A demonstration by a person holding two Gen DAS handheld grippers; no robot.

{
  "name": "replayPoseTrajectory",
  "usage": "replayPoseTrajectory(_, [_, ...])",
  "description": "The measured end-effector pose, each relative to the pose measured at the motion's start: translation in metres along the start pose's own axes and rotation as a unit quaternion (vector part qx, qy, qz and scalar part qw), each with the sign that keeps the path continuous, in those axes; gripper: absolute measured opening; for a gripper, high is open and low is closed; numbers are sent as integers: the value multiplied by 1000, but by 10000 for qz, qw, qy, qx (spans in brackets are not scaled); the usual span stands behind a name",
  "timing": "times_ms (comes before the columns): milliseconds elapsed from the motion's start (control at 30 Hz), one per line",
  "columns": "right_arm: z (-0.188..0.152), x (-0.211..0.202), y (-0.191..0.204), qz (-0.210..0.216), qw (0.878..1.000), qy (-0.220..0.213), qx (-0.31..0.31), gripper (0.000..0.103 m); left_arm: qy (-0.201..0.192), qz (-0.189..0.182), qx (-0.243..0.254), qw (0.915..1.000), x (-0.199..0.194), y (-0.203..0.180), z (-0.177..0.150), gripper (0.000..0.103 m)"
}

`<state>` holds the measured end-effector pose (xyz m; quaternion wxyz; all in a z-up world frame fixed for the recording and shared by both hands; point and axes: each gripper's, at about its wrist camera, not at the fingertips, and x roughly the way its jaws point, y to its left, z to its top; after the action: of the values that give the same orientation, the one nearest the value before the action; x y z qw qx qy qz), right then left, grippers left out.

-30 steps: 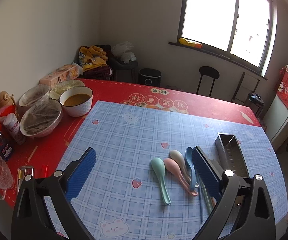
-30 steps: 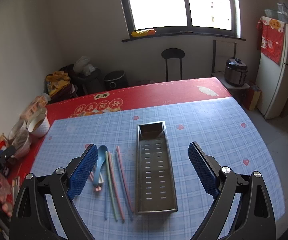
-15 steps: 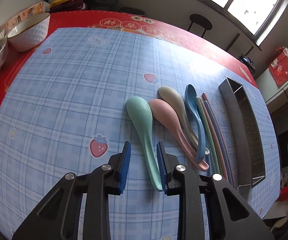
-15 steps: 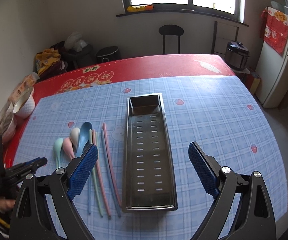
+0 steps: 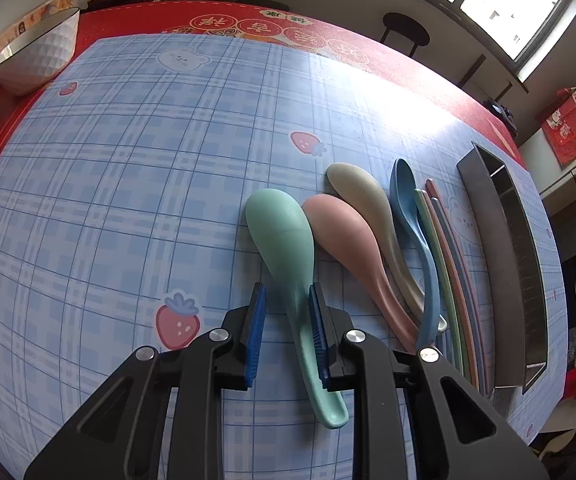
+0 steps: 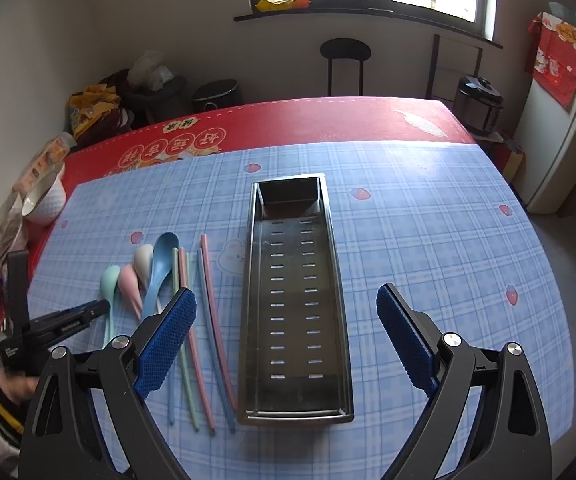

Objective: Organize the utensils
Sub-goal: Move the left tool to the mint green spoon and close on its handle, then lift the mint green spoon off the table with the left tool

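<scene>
A green spoon (image 5: 284,240) lies bowl-down on the blue checked mat, leftmost in a row with a pink spoon (image 5: 347,240), a beige spoon (image 5: 361,192) and a blue spoon (image 5: 405,196). Several pastel chopsticks (image 5: 443,248) lie beside them. My left gripper (image 5: 286,304) straddles the green spoon's handle, jaws narrowly apart; the right pad touches it, the left stands off. An empty perforated steel tray (image 6: 293,300) lies in the middle of the right wrist view. My right gripper (image 6: 286,320) is wide open above its near end. The left gripper (image 6: 88,310) shows there by the green spoon (image 6: 108,280).
A white bowl (image 5: 36,56) and covered dishes stand on the red cloth (image 5: 136,20) at the left edge. Beyond the table are a black stool (image 6: 343,52), a rice cooker (image 6: 479,100) and a fridge (image 6: 559,152). The mat's right half (image 6: 447,240) is bare.
My left gripper dropped from high above the table down to the green spoon and narrowed its jaws around the handle. The right gripper moved forward a little over the tray, staying open.
</scene>
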<state>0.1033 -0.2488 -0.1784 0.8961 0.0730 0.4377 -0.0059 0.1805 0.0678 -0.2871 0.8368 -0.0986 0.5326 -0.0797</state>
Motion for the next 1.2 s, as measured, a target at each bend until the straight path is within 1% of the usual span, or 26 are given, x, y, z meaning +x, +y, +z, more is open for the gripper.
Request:
replayPoseTrajectory(133, [0, 2, -2, -3, 10000, 14, 27, 89, -10, -129, -101, 9999, 3, 2, -1, 18])
replayPoseTrajectory(233, [0, 2, -4, -8, 10000, 12, 71, 89, -79, -105, -33, 9999, 2, 0, -2, 18])
replayPoseTrajectory(333, [0, 3, -7, -10, 9999, 34, 124, 89, -46, -107, -33, 9999, 3, 0, -1, 17])
replayPoseTrajectory(400, [0, 3, -7, 2, 9999, 44, 126, 89, -69, 24, -44, 10000, 0, -1, 0, 13])
replayPoseTrajectory(500, [1, 2, -6, 23, 9999, 32, 98, 89, -211, 74, 132, 9997, -10, -8, 1, 5])
replayPoseTrajectory(567, [1, 2, -7, 42, 9999, 33, 105, 89, -155, 43, 265, 9995, -12, -14, 0, 3])
replayPoseTrajectory(667, [1, 3, -7, 76, 9999, 44, 136, 89, -134, 82, 398, 9991, -10, -20, 0, 3])
replayPoseTrajectory(767, [1, 3, -6, 101, 9999, 36, 127, 89, -77, 97, 411, 9991, -8, -20, 3, 4])
replayPoseTrajectory(867, [0, 1, -8, 117, 9998, 21, 135, 89, -29, 310, 418, 9986, -5, -21, 3, 8])
replayPoseTrajectory(1000, [-2, -2, -16, 114, 9996, 16, 241, 89, 33, 515, 279, 9983, -4, -16, -1, 8])
replayPoseTrajectory(1167, [-4, -2, -23, 120, 9992, 23, 385, 89, 189, 464, 170, 9986, 0, -8, -10, 8])
replayPoseTrajectory(1200, [-5, -2, -23, 135, 9991, 30, 389, 89, 137, 447, 170, 9988, -1, -8, -12, 8])
